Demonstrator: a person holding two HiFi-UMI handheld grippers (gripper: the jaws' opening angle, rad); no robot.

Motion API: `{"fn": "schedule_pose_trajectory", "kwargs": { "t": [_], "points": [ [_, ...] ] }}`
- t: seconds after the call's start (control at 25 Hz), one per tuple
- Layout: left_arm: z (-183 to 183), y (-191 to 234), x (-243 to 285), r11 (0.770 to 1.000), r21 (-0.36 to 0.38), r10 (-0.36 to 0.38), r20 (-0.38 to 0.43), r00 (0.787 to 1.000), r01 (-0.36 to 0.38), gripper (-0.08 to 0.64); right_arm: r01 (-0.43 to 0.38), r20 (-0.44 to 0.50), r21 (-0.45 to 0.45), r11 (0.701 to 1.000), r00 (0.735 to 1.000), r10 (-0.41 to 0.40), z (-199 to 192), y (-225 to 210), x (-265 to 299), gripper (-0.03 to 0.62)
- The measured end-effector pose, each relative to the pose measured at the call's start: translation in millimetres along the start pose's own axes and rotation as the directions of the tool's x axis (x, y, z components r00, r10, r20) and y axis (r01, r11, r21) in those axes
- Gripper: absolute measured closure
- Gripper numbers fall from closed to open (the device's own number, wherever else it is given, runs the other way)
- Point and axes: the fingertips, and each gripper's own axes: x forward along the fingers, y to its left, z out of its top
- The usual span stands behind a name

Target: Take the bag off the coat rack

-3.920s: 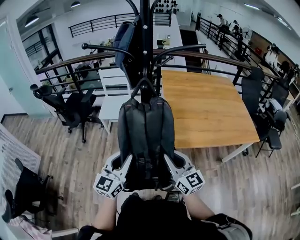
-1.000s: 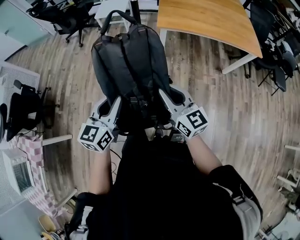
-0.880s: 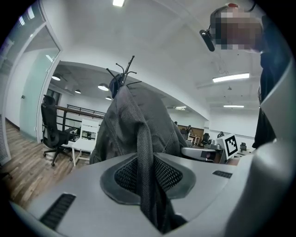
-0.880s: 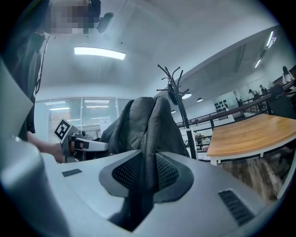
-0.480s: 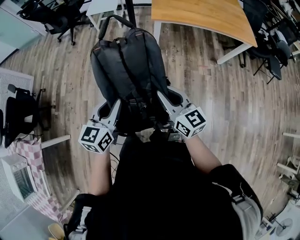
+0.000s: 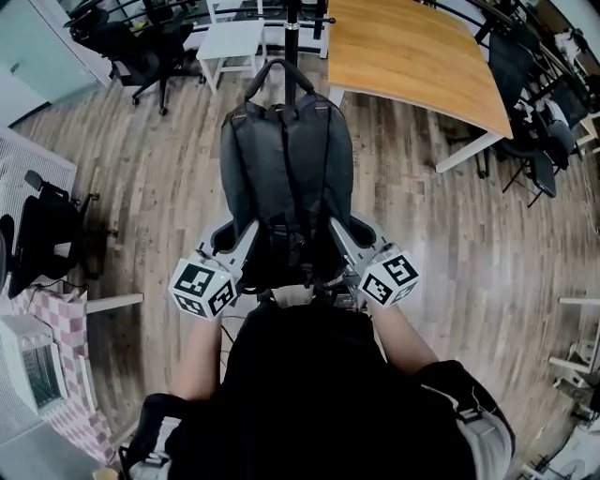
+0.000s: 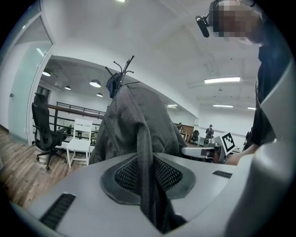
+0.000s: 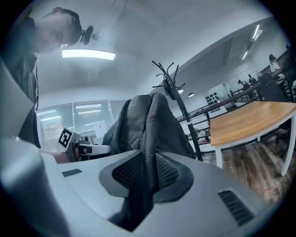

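The dark grey backpack (image 6: 286,178) stands upright between my two grippers, its top handle (image 6: 279,73) free in front of the coat rack's black pole (image 6: 292,23). My left gripper (image 6: 246,246) is shut on the bag's left shoulder strap (image 7: 144,176). My right gripper (image 6: 339,239) is shut on the right strap (image 8: 147,162). In the left gripper view the backpack (image 7: 138,122) hides most of the coat rack (image 7: 121,74); its hooks show above. In the right gripper view the coat rack (image 8: 175,97) stands behind the backpack (image 8: 143,120).
A wooden table (image 6: 412,56) stands at the far right, a small white table (image 6: 230,37) at the far left of the rack. Black office chairs (image 6: 141,52) are at the upper left, another chair (image 6: 42,234) at the left and more (image 6: 544,103) at the right.
The bag hung from the rack in the oldest frame; now it is off the hook. Over the last second it swung more upright and centred. Both grips hold.
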Motion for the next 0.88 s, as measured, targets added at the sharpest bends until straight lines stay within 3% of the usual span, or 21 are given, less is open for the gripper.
{"fn": "schedule_pose_trajectory", "kwargs": {
  "t": [0.48,0.88],
  "points": [
    [18.9,12.9,-4.2,1.0,-0.002,-0.018,0.041,0.999,0.018,0.471,0.006,0.019,-0.075,0.997,1.0,-0.004,19.7,8.4,18.8,0.499],
    [26.2,10.6,-8.1,0.999,-0.037,-0.038,0.077,0.996,0.04,0.471,0.025,0.03,-0.081,0.996,0.999,-0.022,24.4,12.8,15.3,0.499]
  ]
}}
